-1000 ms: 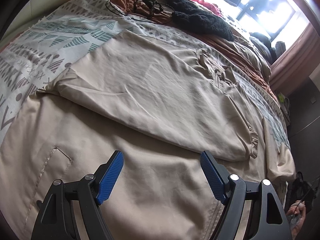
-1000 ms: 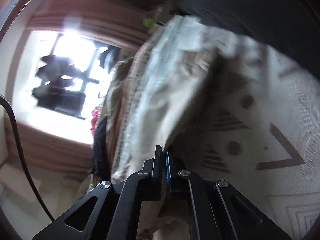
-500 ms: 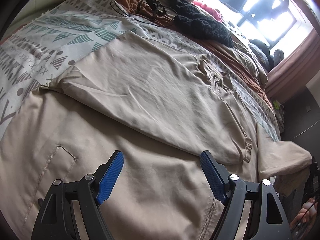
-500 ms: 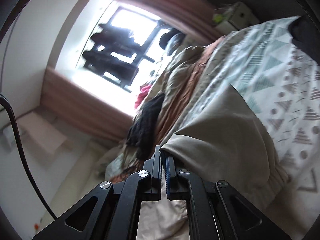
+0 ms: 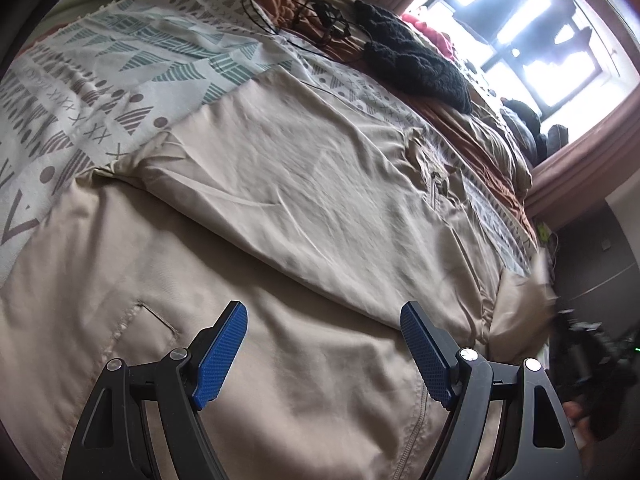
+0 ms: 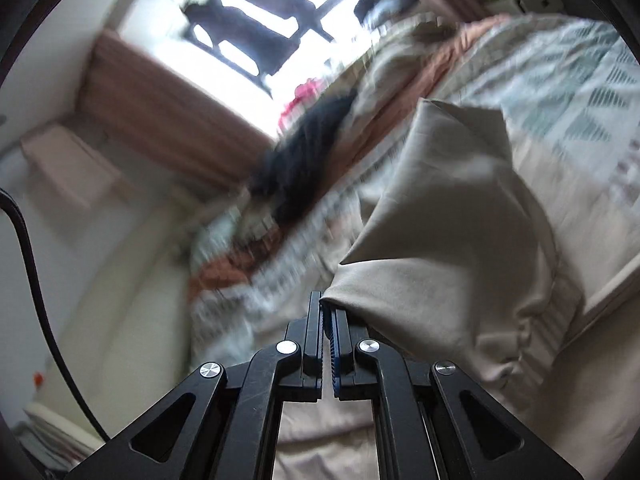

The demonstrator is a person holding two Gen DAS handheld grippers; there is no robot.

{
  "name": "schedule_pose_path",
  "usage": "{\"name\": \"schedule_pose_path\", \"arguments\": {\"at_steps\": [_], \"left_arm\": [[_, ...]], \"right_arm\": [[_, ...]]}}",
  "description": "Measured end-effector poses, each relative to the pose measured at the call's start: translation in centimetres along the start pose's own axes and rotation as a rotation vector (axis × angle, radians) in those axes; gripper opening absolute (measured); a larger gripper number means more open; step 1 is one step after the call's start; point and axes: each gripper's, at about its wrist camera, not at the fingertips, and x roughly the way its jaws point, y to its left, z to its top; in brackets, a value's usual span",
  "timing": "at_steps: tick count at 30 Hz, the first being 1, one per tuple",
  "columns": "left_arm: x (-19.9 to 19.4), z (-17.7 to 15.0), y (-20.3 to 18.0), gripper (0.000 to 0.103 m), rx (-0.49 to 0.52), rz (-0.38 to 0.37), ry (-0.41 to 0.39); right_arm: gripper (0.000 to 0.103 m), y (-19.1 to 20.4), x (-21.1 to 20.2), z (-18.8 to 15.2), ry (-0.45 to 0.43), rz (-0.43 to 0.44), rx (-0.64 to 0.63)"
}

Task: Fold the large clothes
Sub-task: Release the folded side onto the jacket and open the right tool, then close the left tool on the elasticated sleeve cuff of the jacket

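A large beige jacket (image 5: 304, 208) lies spread on the bed, one sleeve folded across its body. My left gripper (image 5: 324, 344) hovers open just above the jacket's lower part, its blue pads (image 5: 220, 360) wide apart with nothing between them. My right gripper (image 6: 327, 312) is shut on the edge of the jacket's other sleeve (image 6: 460, 240), which hangs lifted above the bed. In the left wrist view that lifted sleeve (image 5: 520, 304) shows blurred at the right bed edge, with the right gripper's dark body (image 5: 592, 364) beside it.
The patterned bedspread (image 5: 132, 64) covers the bed. A black knitted garment (image 5: 416, 64), black cables (image 5: 312, 12) and rust-brown fabric (image 5: 472, 128) lie at the far side by the bright window (image 5: 532, 28). The bed edge drops off at the right.
My right gripper has swung fast across and upward with the sleeve, rolling as it went. The lifted sleeve has risen at the right bed edge. My left gripper drifted slightly, still open.
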Motion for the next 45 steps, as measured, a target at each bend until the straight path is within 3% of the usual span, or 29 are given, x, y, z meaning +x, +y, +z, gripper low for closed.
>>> {"name": "schedule_pose_path", "arguments": {"at_steps": [4, 6, 7, 8, 9, 13, 16, 23, 28, 32, 45], "left_arm": [[-0.4, 0.7, 0.8, 0.080, -0.032, -0.009, -0.008], [-0.7, 0.8, 1.0, 0.080, -0.038, -0.009, -0.018], [-0.7, 0.8, 1.0, 0.080, -0.038, -0.007, -0.020], [-0.8, 0.8, 1.1, 0.080, -0.040, -0.006, -0.023], [-0.8, 0.8, 1.0, 0.080, -0.041, -0.004, -0.025], [-0.8, 0.5, 0.5, 0.080, -0.026, 0.010, -0.029], [-0.6, 0.1, -0.6, 0.080, 0.023, 0.029, -0.038], [0.5, -2.1, -5.6, 0.080, 0.265, 0.092, -0.056], [1.5, -3.2, -8.8, 0.080, 0.368, 0.119, -0.053], [1.8, -3.8, -12.1, 0.080, 0.401, 0.072, -0.033], [7.7, -8.5, -26.2, 0.080, 0.689, -0.016, 0.060]], "right_arm": [[0.013, -0.2, 5.1, -2.8, 0.188, -0.062, -0.010], [0.037, -0.5, 6.8, -4.2, 0.285, -0.058, 0.016], [0.055, -0.7, 7.1, -4.9, 0.315, -0.058, 0.023], [0.064, -0.7, 7.0, -5.6, 0.325, -0.063, 0.018], [0.066, -0.9, 6.6, -6.1, 0.325, -0.075, 0.014], [0.067, -2.4, 3.8, -6.3, 0.295, -0.045, 0.078], [0.067, -3.9, 1.7, -5.9, 0.255, -0.082, 0.111], [0.067, -10.2, -3.8, -3.1, 0.125, -0.216, 0.278], [0.067, -13.6, -5.0, -1.4, 0.120, -0.178, 0.369], [0.067, -15.1, -5.8, -0.7, 0.097, -0.183, 0.419], [0.067, -18.7, -9.0, 0.5, -0.030, -0.136, 0.581]]}}
